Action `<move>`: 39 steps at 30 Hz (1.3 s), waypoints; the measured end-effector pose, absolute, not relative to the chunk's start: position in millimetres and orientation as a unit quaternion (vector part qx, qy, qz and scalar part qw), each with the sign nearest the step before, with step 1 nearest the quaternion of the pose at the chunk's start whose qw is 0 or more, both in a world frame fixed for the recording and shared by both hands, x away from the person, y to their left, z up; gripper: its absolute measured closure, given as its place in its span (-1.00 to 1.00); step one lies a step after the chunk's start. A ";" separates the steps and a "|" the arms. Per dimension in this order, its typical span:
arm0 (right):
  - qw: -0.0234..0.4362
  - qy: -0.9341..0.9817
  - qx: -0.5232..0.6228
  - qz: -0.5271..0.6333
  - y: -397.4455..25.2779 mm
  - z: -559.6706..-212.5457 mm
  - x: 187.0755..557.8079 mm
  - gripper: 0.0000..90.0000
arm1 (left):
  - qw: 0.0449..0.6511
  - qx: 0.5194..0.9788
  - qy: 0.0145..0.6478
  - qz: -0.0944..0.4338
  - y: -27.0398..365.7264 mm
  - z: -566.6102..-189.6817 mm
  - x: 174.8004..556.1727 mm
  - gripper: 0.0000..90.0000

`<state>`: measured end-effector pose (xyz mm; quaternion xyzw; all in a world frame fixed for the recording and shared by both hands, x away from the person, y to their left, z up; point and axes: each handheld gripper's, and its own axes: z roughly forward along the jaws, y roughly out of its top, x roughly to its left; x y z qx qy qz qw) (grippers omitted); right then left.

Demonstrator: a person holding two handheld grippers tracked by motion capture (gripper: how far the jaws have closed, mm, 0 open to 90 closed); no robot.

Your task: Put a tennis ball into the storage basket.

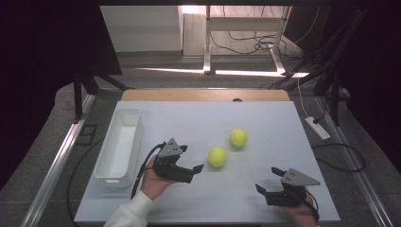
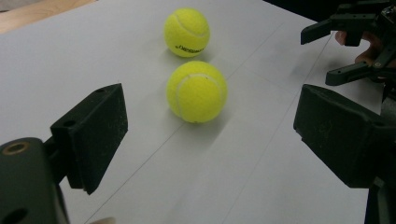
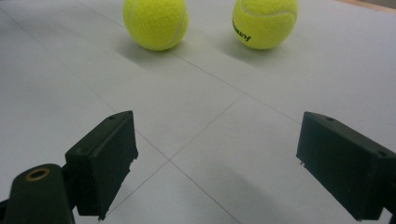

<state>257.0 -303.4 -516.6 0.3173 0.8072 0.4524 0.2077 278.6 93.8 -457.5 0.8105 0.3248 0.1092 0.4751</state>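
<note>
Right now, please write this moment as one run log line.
left gripper: open, aimed at nearer yellow tennis ball | right gripper: open, empty | farther yellow tennis ball: on table | white plastic bin: empty

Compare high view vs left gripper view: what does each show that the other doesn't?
High view alone: the white bin at the table's left, the floor and cables beyond, and the left claw seen whole from outside in the person's hand. Left gripper view alone: black lettering on the far tennis ball. Both: the near tennis ball, the far one, the white tabletop, and the right claw, open.
</note>
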 end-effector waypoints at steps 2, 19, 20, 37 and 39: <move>0.208 0.807 0.318 0.452 -303.6 -516.6 257.1 -0.74 | 0.475 0.811 0.326 0.107 91.8 -458.3 280.0 -0.76; 0.210 0.807 0.319 0.451 -303.8 -516.6 257.3 -0.74 | 0.467 0.818 0.319 0.109 75.6 -460.6 289.7 -0.76; 0.210 0.807 0.319 0.451 -303.8 -516.6 257.3 -0.74 | 0.467 0.818 0.319 0.108 74.5 -460.8 290.4 -0.77; 0.210 0.808 0.319 0.449 -303.9 -517.3 257.8 -0.74 | 0.483 0.809 0.324 0.088 61.3 -465.7 300.9 -0.73; 0.210 0.808 0.319 0.449 -304.1 -517.4 257.8 -0.74 | 0.482 0.809 0.324 0.089 59.8 -465.9 301.8 -0.73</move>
